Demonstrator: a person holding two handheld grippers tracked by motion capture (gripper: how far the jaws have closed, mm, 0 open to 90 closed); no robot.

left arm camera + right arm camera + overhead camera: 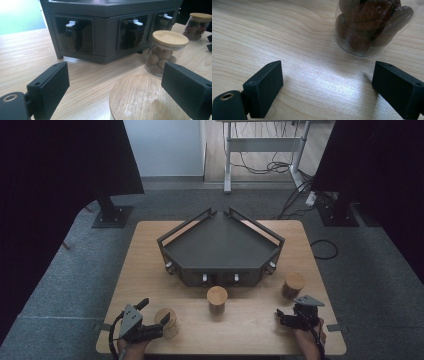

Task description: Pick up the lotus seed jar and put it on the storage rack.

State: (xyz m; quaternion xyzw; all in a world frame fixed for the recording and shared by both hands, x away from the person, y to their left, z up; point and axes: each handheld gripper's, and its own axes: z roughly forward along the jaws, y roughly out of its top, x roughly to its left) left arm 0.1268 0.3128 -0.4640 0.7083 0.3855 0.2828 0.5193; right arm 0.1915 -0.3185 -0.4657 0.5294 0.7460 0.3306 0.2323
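Left gripper [156,318] hangs wide open, gripping nothing, with the near jar [147,100] between its jaws; closing on it looks next

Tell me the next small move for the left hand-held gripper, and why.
Probably lower the left hand-held gripper around the nearest jar and close. Its jaws stand open, with the jar's wooden lid just below and between them, nothing gripped yet.
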